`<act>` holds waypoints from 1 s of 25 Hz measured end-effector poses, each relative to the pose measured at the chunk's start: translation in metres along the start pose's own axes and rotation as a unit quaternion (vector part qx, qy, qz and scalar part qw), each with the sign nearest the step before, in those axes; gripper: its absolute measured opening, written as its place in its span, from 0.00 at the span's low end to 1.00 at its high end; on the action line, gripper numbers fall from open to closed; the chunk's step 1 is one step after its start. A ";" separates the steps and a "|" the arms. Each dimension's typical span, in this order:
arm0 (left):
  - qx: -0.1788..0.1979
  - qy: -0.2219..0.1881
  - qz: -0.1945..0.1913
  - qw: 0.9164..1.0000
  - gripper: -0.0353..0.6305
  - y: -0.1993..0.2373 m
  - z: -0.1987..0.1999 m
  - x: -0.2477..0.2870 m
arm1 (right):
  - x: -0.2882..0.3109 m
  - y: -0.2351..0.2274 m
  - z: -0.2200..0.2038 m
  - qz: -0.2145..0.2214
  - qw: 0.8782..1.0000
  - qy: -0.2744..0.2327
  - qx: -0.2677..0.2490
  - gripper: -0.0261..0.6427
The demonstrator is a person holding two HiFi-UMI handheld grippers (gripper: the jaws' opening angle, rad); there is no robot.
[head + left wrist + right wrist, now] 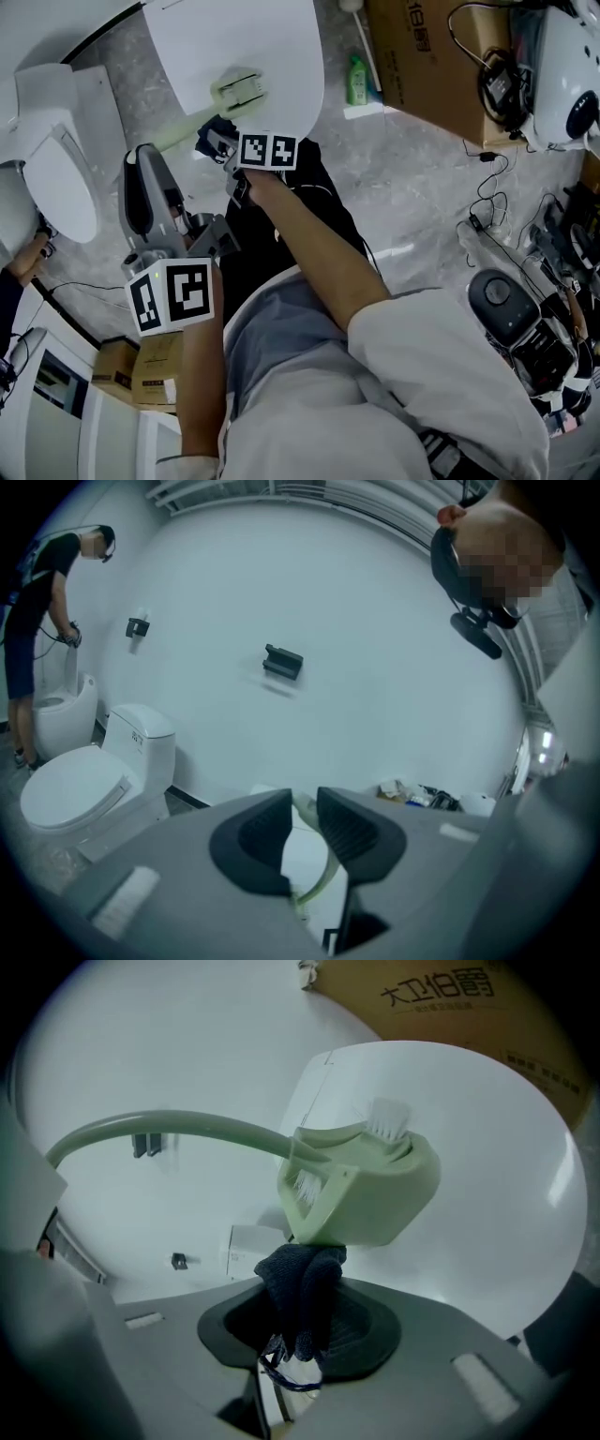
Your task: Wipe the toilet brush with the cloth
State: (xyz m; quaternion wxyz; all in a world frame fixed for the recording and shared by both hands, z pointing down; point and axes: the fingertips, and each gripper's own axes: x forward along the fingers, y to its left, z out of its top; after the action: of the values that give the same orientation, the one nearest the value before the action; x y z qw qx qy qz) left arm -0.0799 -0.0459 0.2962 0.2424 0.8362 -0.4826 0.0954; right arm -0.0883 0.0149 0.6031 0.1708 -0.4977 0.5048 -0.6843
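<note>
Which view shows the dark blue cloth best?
Right gripper view: dark blue cloth bunched in the right gripper, touching the pale green toilet brush. Head view shows a small patch; left gripper view, none.

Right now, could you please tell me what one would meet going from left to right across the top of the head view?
First the toilet, then the toilet brush, green bottle, cardboard box, white rounded machine.
</note>
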 end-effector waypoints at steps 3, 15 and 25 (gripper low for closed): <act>-0.001 0.000 0.005 1.000 0.05 0.000 0.001 -0.001 | -0.003 -0.005 -0.002 -0.015 0.997 0.042 -0.058 0.20; 0.004 -0.009 0.023 1.000 0.05 -0.002 0.004 0.000 | -0.030 -0.038 0.007 -0.056 0.946 0.189 -0.255 0.20; -0.001 -0.015 0.043 0.999 0.05 -0.002 0.004 0.001 | -0.054 -0.066 0.032 -0.091 0.938 0.206 -0.264 0.20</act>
State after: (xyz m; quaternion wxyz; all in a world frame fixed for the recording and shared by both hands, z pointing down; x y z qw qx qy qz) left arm -0.0779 -0.0478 0.2920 0.2320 0.8159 -0.5215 0.0923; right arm -0.0196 0.0662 0.6324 -0.1372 -0.4168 0.6443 -0.6264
